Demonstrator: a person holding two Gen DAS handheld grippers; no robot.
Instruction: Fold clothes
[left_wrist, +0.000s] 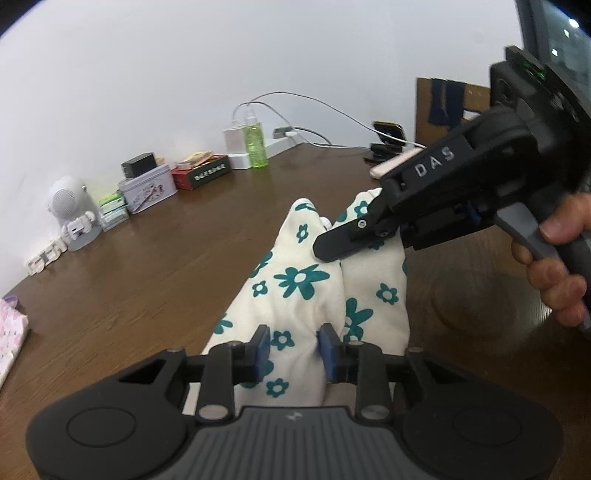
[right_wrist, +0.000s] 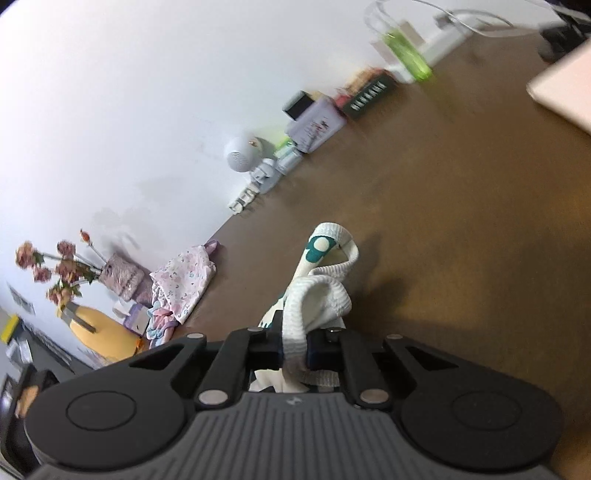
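From the left wrist camera, one white garment (left_wrist: 314, 291) printed with teal flowers is held above the brown wooden table (left_wrist: 147, 258). The left gripper (left_wrist: 295, 350) pinches a bunched fold of it between its two blue pads (left_wrist: 263, 352), the jaws drawn in on the cloth. The right gripper (left_wrist: 343, 243), held by one hand (left_wrist: 557, 258), meets the garment's far end; from here I cannot tell whether its jaws grip. Along the wall stand one astronaut figure (left_wrist: 72, 210), two tins (left_wrist: 147, 188), one green bottle (left_wrist: 255, 140) and one white charger (left_wrist: 234, 142).

From the right wrist camera, the right gripper (right_wrist: 295, 350) clamps one ribbed white hem (right_wrist: 314, 295) of the same garment, jaws narrow on it, the cloth looping up above the table. One pink floral garment (right_wrist: 184, 280) lies by the wall beside one vase of flowers (right_wrist: 122, 275).
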